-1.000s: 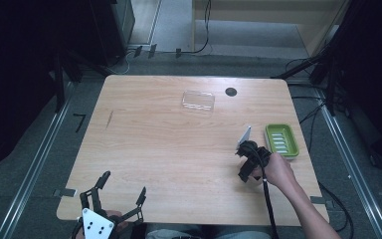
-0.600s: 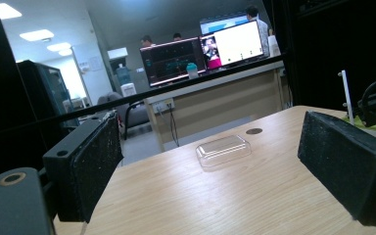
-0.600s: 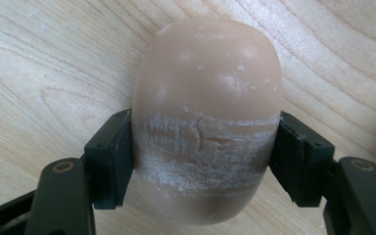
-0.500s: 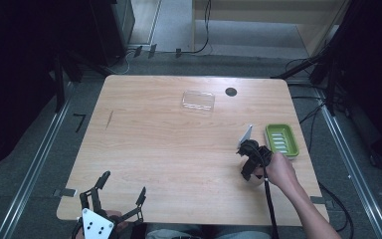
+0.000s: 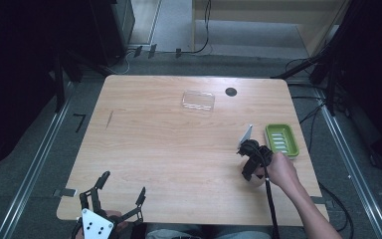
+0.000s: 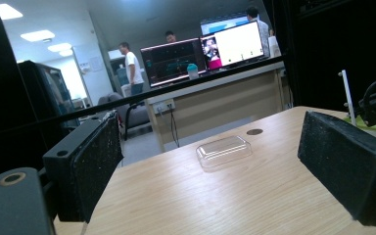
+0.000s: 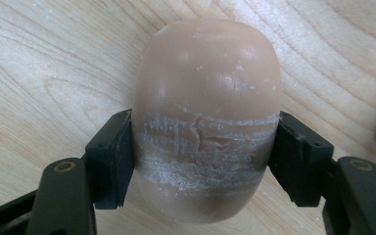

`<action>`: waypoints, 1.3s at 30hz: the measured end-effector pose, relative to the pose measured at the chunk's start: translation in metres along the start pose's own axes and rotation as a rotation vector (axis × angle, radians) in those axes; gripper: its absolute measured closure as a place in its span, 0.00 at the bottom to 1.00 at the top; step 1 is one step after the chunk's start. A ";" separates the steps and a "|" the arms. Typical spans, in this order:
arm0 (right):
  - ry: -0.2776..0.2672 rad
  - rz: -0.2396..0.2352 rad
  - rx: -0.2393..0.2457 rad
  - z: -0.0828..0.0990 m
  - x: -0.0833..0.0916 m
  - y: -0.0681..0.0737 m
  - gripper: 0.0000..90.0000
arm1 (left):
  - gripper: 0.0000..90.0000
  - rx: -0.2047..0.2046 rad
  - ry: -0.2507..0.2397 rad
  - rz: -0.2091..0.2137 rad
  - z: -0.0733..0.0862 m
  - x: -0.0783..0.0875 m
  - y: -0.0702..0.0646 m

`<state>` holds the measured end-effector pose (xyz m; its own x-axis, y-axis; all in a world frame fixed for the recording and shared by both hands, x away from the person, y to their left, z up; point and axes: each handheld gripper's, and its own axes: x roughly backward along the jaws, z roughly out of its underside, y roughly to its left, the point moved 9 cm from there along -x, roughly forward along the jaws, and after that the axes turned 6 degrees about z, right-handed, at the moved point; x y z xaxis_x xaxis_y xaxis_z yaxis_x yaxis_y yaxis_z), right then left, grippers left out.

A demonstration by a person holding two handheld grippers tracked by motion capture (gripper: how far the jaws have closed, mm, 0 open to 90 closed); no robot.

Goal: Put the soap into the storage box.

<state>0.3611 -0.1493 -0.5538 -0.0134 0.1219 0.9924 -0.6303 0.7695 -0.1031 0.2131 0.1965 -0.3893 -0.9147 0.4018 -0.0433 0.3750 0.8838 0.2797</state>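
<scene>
A: How do the jaws stand on each side?

B: On the right gripper (image 7: pixel 203 161) they are clamped on a tan bar of soap (image 7: pixel 206 112), one pad pressed against each long side. The soap is rounded and smooth, with a band of white scuffing across the part between the pads.

A: And where is that soap?

B: Over the wooden counter (image 5: pixel 154 149), toward its right side. In the high view the right gripper (image 5: pixel 252 172) points down at the wood, with the person's right hand (image 5: pixel 278 172) behind it. Whether the soap rests on the wood or sits just above it, I cannot tell.

A: What is close by?

B: A green soap dish (image 5: pixel 281 140) lies just beyond the gripper, near the right edge of the counter. A clear plastic lid (image 5: pixel 198 100) lies well apart, toward the far edge, with a dark round hole (image 5: pixel 231 91) in the wood beside it.

A: The left side?

B: The left gripper (image 5: pixel 112 196) is at the near left corner of the counter, jaws wide apart and nothing between them. In its own view the left gripper (image 6: pixel 225 171) looks across the wood at the clear lid (image 6: pixel 223 151).
</scene>
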 end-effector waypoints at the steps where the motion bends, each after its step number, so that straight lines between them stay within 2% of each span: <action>1: -0.001 0.002 0.003 0.000 0.001 -0.001 0.37 | 0.11 0.000 0.000 0.000 0.000 0.000 0.000; 21: -0.015 -0.004 -0.019 0.007 0.010 -0.013 0.37 | 0.11 0.001 0.000 -0.002 0.000 0.000 0.000; 39: -0.003 -0.005 -0.031 0.013 0.014 -0.023 0.37 | 0.11 0.000 0.000 -0.001 0.000 0.000 0.000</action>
<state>0.3653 -0.1740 -0.5363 -0.0128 0.1164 0.9931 -0.6061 0.7890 -0.1003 0.2129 0.1963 -0.3894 -0.9150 0.4011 -0.0431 0.3743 0.8840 0.2801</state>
